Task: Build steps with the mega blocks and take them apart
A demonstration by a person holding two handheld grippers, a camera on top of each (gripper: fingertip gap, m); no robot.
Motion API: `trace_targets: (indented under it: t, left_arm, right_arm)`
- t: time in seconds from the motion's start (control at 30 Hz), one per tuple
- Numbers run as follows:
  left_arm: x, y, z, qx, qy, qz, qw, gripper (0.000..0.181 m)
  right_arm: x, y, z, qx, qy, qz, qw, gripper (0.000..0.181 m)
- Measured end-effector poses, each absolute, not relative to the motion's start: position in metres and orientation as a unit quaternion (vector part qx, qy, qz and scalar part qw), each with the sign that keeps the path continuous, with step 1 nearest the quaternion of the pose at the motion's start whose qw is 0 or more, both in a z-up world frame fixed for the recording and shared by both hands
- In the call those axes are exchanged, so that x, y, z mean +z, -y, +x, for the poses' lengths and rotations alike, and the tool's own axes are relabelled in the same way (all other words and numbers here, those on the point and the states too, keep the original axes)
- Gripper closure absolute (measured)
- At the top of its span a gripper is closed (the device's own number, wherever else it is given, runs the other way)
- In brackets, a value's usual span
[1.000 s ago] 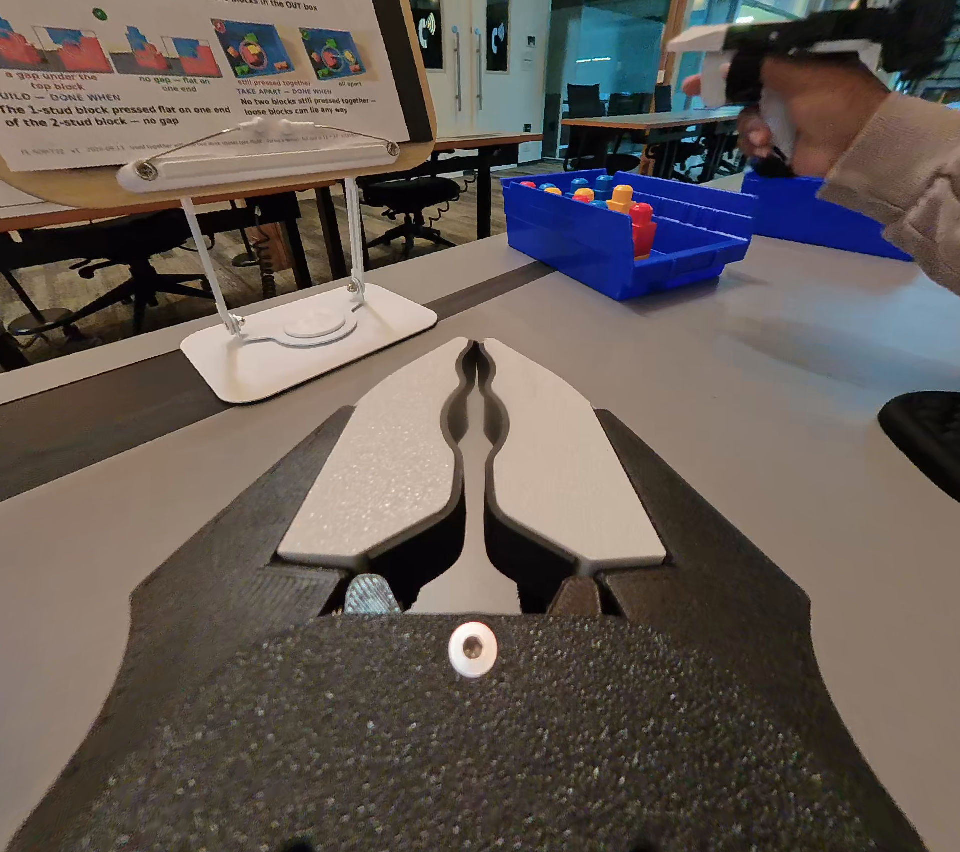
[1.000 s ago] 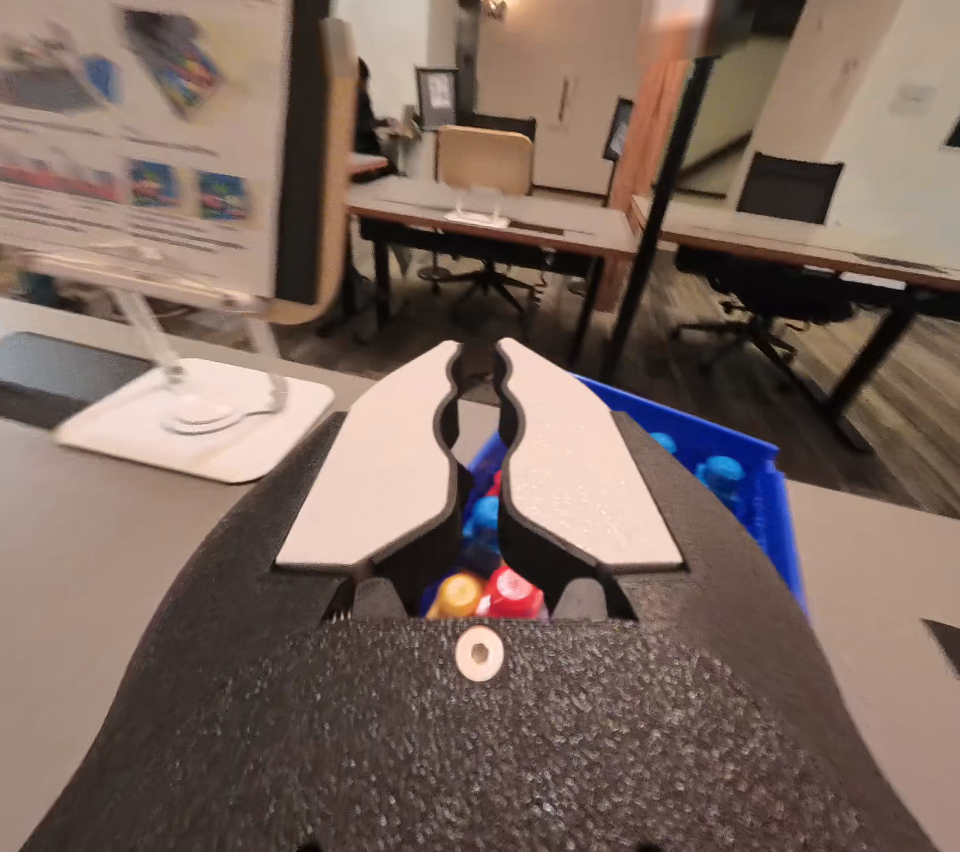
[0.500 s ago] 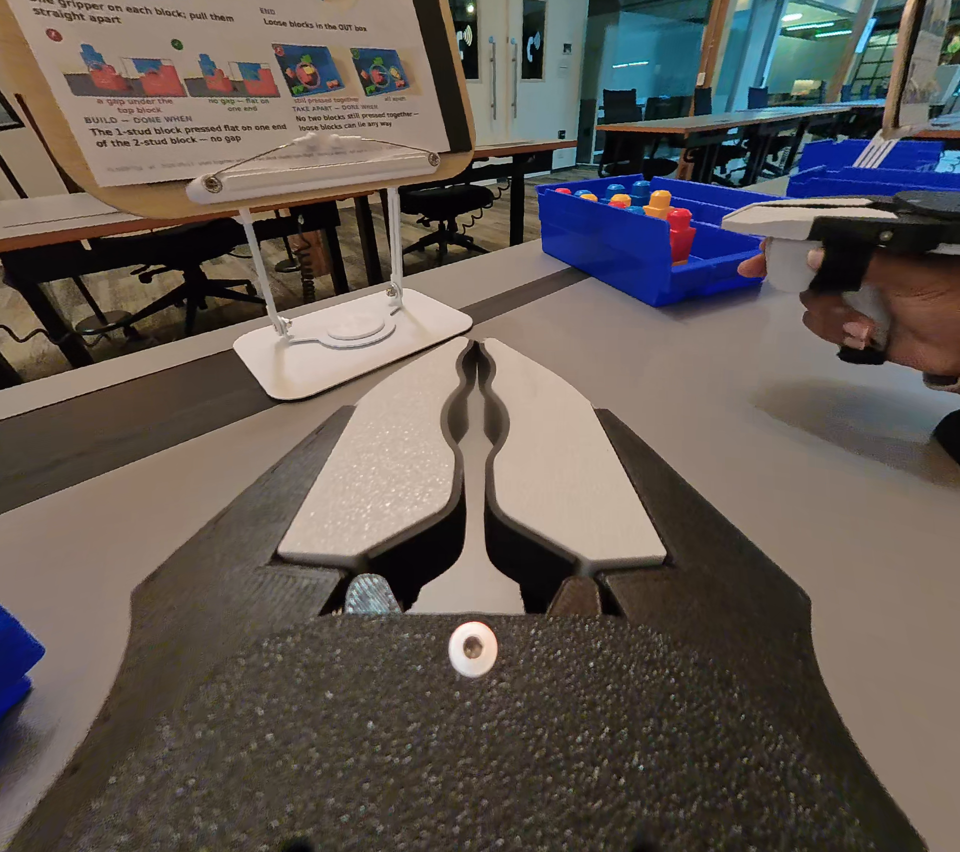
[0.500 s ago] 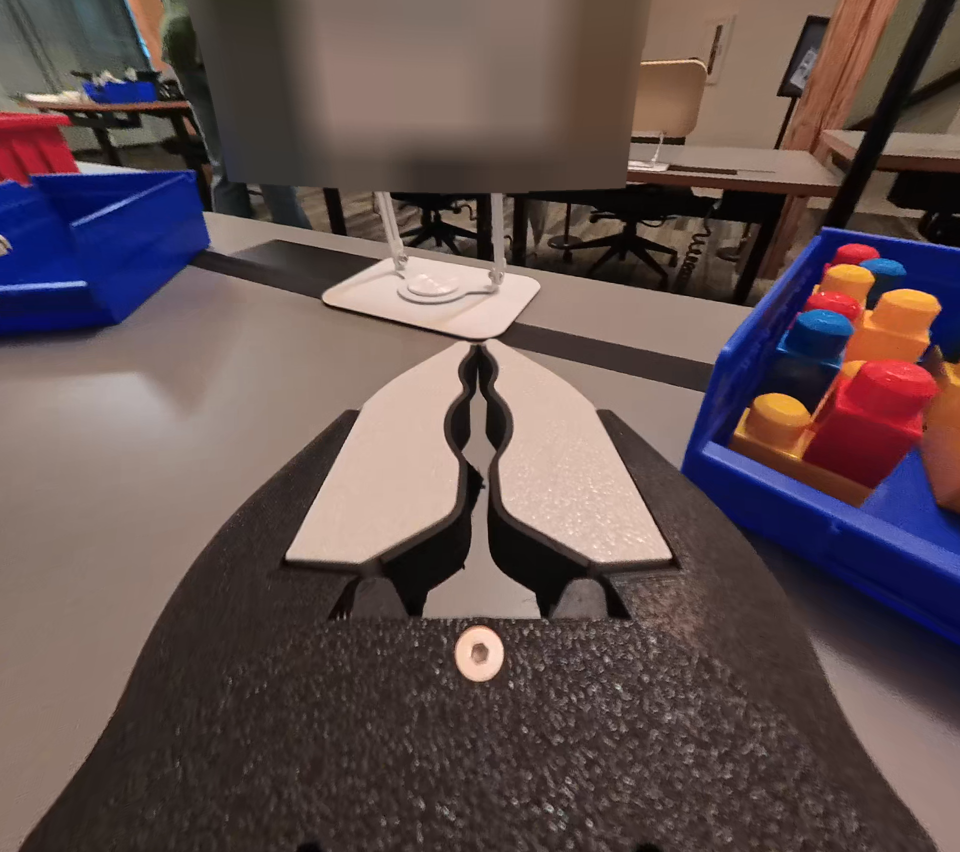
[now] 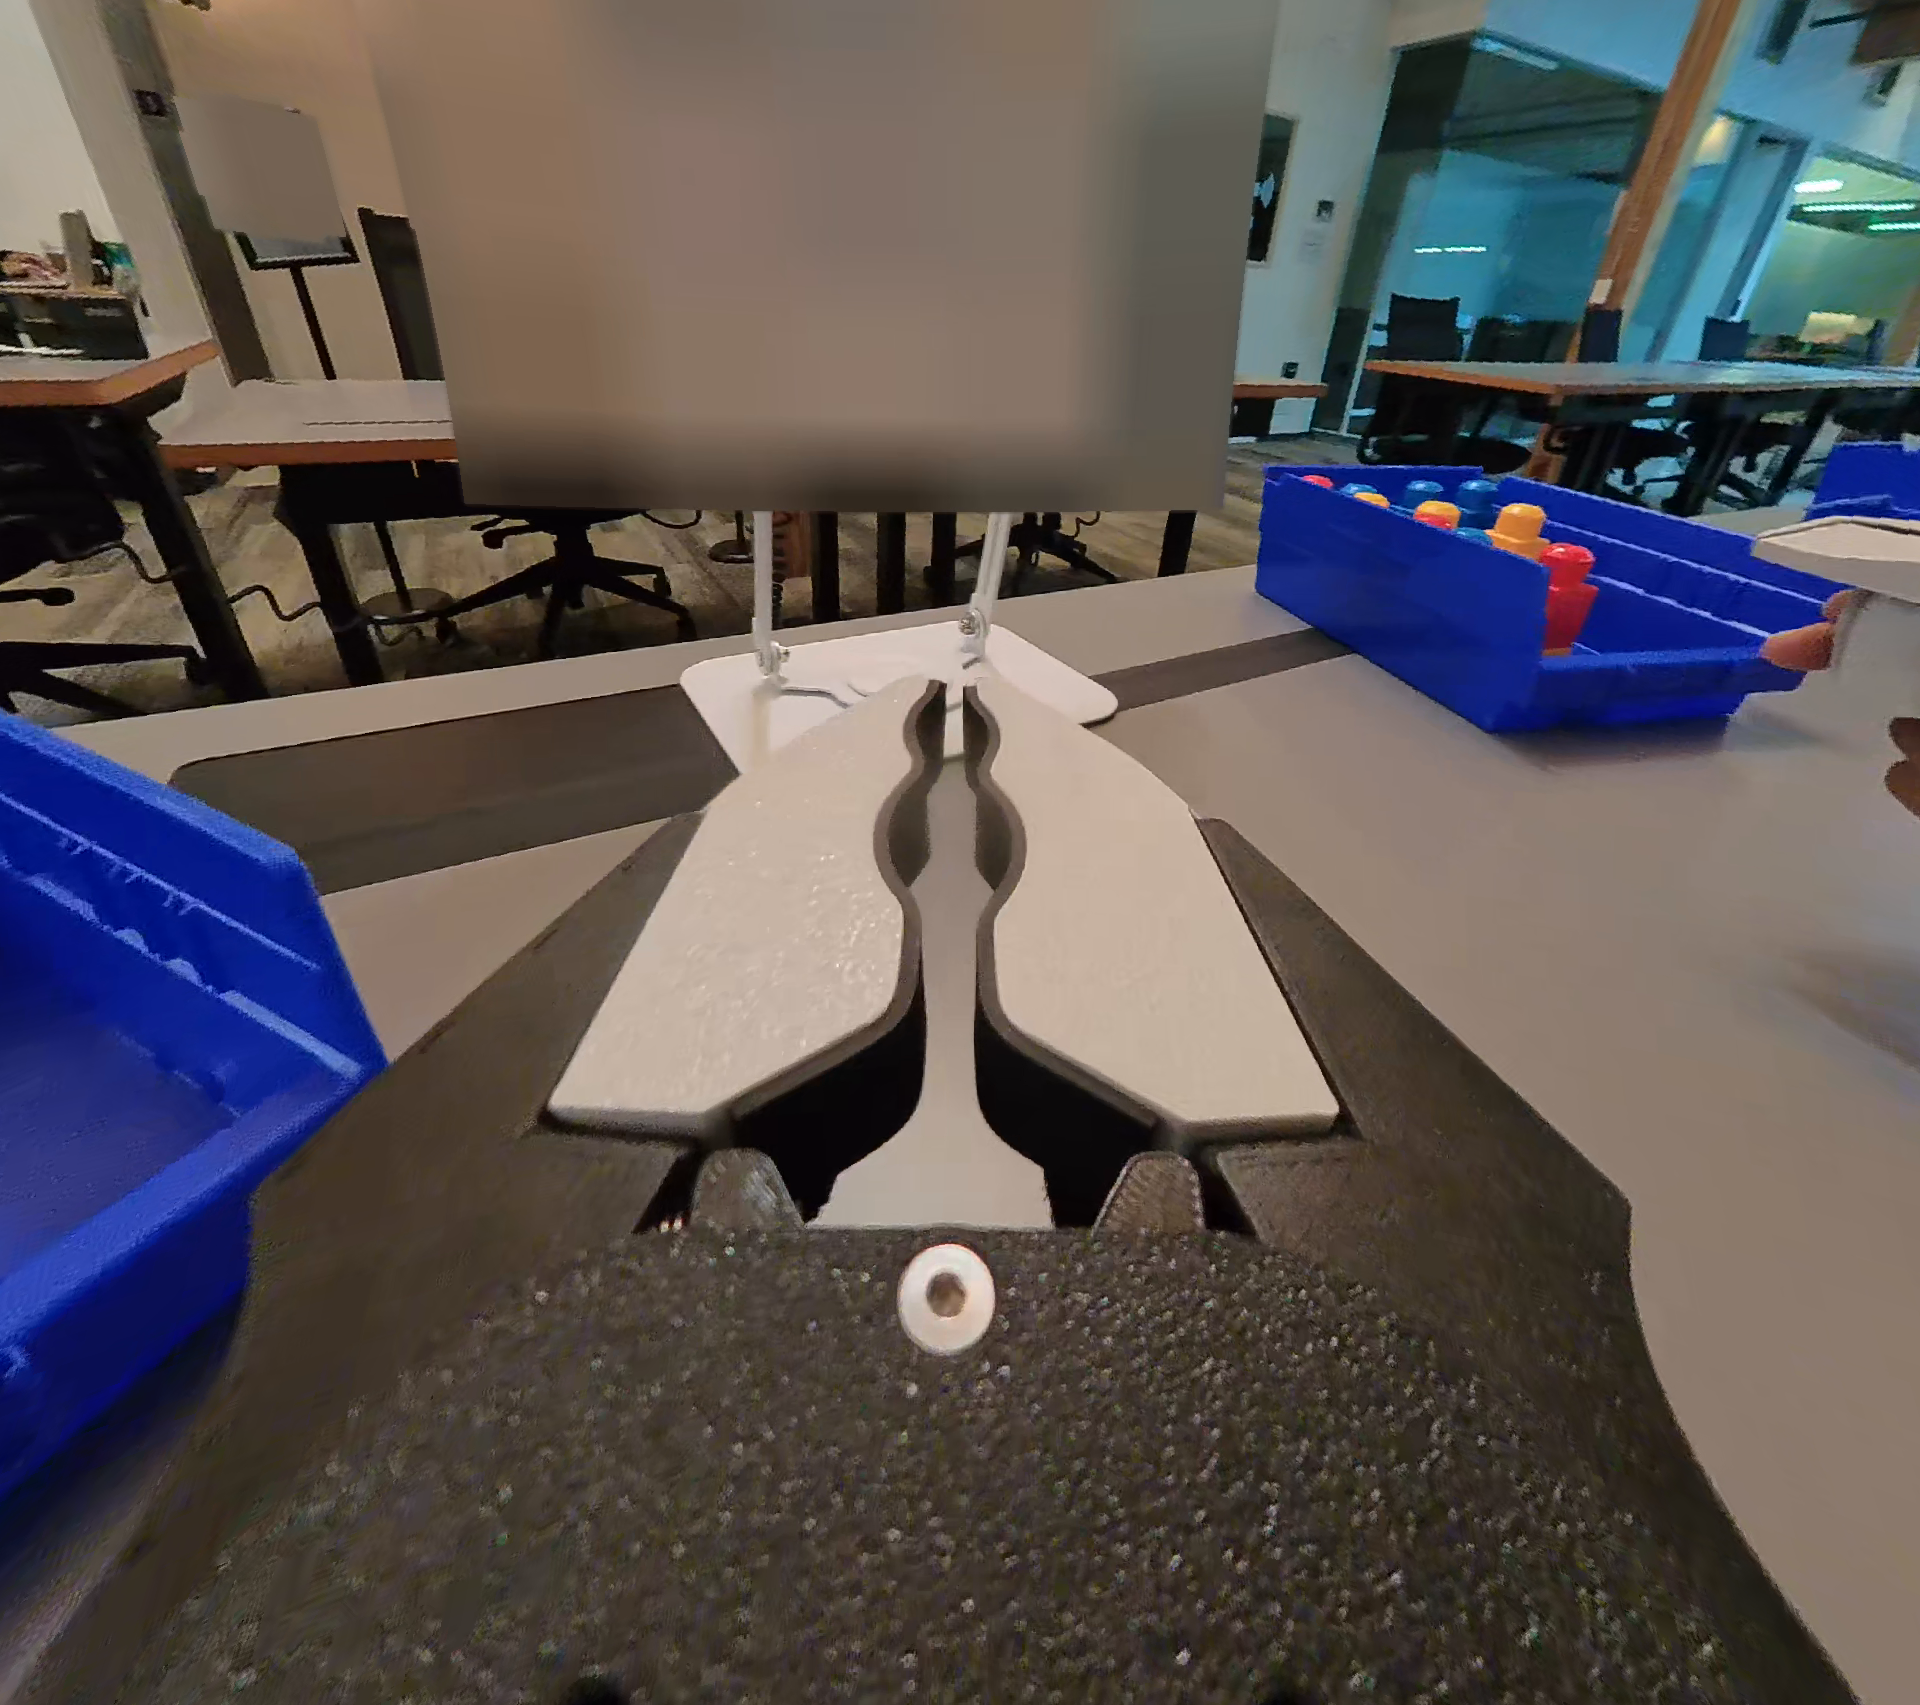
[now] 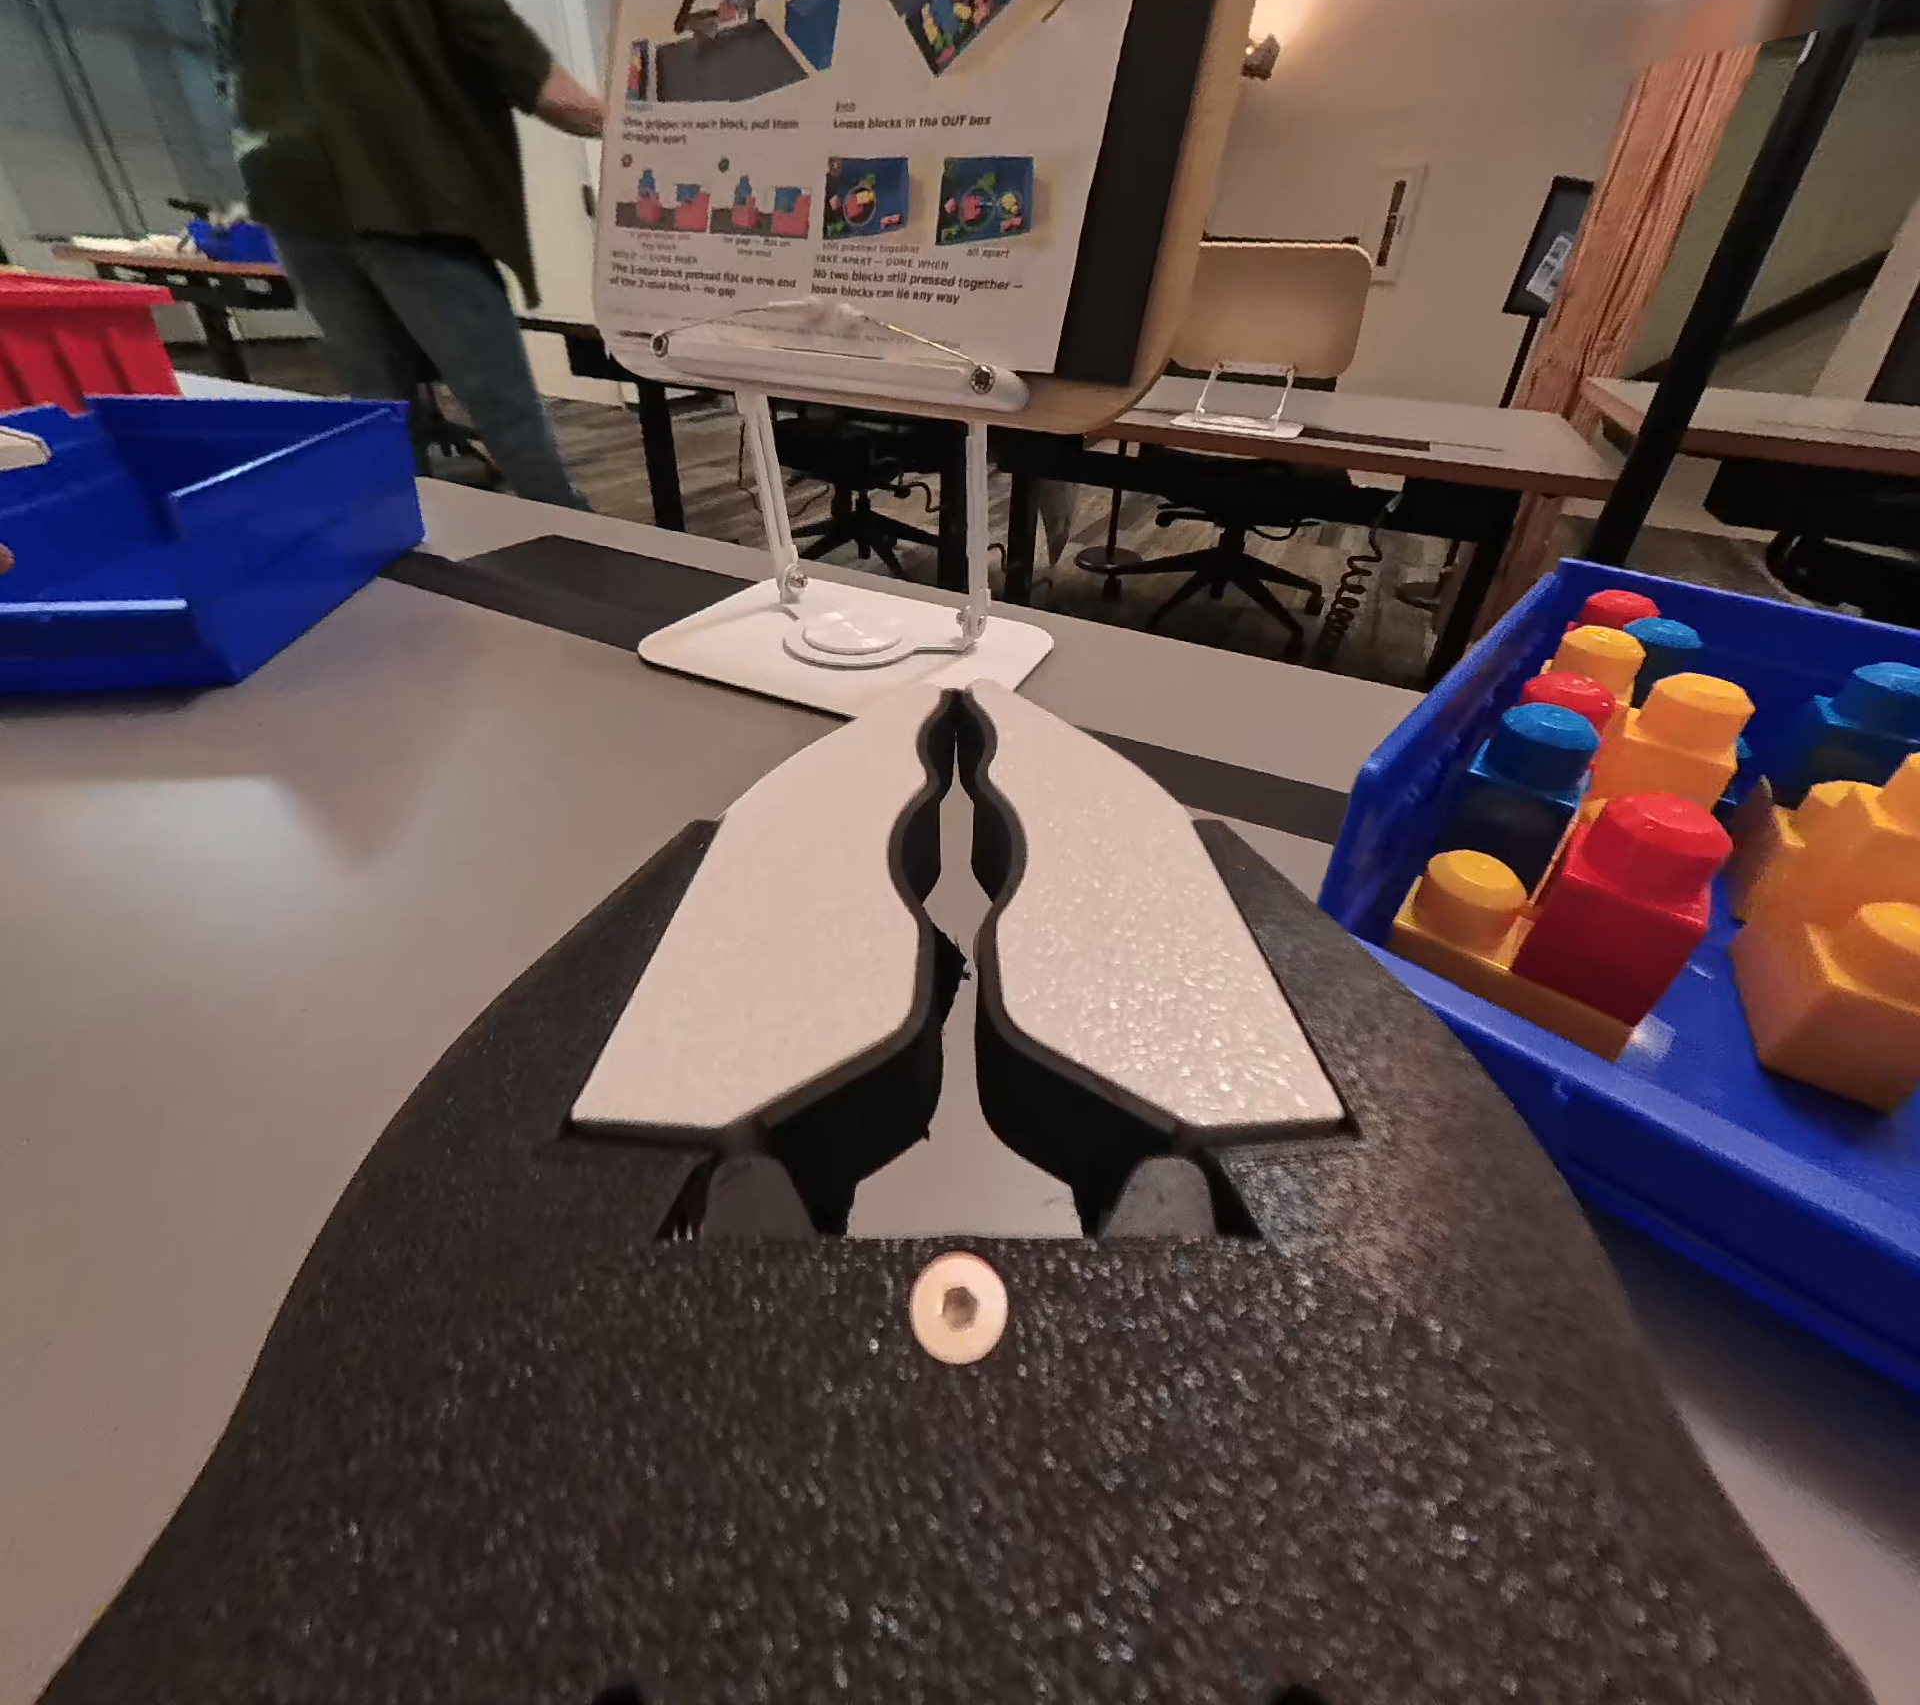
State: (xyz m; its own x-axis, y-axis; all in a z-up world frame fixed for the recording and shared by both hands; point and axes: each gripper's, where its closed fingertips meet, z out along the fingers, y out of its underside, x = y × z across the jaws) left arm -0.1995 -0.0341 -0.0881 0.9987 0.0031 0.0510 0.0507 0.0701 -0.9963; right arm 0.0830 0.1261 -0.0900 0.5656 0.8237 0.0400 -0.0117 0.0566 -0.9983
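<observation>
- Since half a second earlier, both grippers had swung to face the white stand; in the left wrist view the stand's base (image 5: pixel 899 687) sat dead ahead instead of off to the left.
- Left gripper (image 5: pixel 953 699): jaws drawn together to a thin slit at the tips, holding nothing, low over the grey table (image 5: pixel 1507 907).
- Right gripper (image 6: pixel 956 705): jaws likewise nearly touching at the tips, empty — pointed at the stand's base (image 6: pixel 847 642).
- Blocks (image 6: pixel 1621 907) lay in the blue bin (image 6: pixel 1704 1167) just to the right of the right gripper: red, yellow, orange and blue pieces, some stacked together.
- Same bin (image 5: pixel 1455 627) showed far right in the left wrist view, with the blocks (image 5: pixel 1517 528) standing inside; the right gripper (image 5: pixel 1860 559) and a fingertip sat at that frame's edge.
- Second blue bin (image 5: pixel 125 1032) stood just left of the left gripper; seen from the right wrist view (image 6: pixel 208 512), no blocks visible in it.
- Instruction sheet (image 6: pixel 883 76) rested on the stand.
- Person (image 6: pixel 384 128) stood in the background, left of the sheet.
</observation>
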Motion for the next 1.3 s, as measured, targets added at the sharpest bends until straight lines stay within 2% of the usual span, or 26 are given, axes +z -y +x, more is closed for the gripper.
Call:
trace_targets:
  t: [0.27, 0.43, 0.57, 0.7, 0.8, 0.93, 1.03, 1.17, 1.23, 1.27, 1.3]
  left_arm:
    - [-0.079, 0.041, -0.218, 0.028, 0.030, -0.668, 0.743, 0.173]
    - [-0.049, 0.071, -0.273, 0.151, 0.067, -0.654, 0.739, 0.157]
    - [-0.052, 0.128, -0.353, 0.232, 0.178, -0.680, 0.673, 0.116]
    - [-0.075, 0.197, -0.412, 0.302, 0.275, -0.665, 0.625, 0.105]
    - [-0.112, 0.218, -0.438, 0.295, 0.316, -0.689, 0.582, 0.104]
    - [-0.160, 0.210, -0.457, 0.270, 0.333, -0.736, 0.524, 0.113]
    - [-0.173, 0.197, -0.464, 0.238, 0.351, -0.739, 0.524, 0.126]
    - [-0.173, 0.189, -0.473, 0.231, 0.359, -0.733, 0.530, 0.155]
    - [-0.174, 0.190, -0.478, 0.242, 0.364, -0.728, 0.528, 0.164]
    - [-0.173, 0.192, -0.480, 0.248, 0.368, -0.724, 0.528, 0.176]
    - [-0.173, 0.194, -0.482, 0.253, 0.368, -0.722, 0.529, 0.176]
  right_arm:
    - [-0.093, -0.142, 0.097, 0.304, 0.312, -0.617, 0.656, 0.181]
    - [-0.095, -0.148, 0.103, 0.308, 0.299, -0.626, 0.651, 0.181]
    - [-0.093, -0.147, 0.103, 0.309, 0.300, -0.623, 0.653, 0.181]
    - [-0.092, -0.142, 0.097, 0.315, 0.311, -0.620, 0.648, 0.181]
    - [-0.092, -0.135, 0.091, 0.311, 0.330, -0.612, 0.649, 0.181]
    - [-0.092, -0.128, 0.086, 0.283, 0.360, -0.598, 0.658, 0.181]
    - [-0.092, -0.125, 0.084, 0.251, 0.382, -0.583, 0.672, 0.181]
    - [-0.092, -0.122, 0.082, 0.239, 0.391, -0.575, 0.678, 0.181]
    - [-0.092, -0.123, 0.083, 0.240, 0.389, -0.576, 0.678, 0.181]
    - [-0.092, -0.123, 0.083, 0.241, 0.388, -0.577, 0.677, 0.181]
    - [-0.093, -0.124, 0.083, 0.240, 0.386, -0.579, 0.677, 0.181]
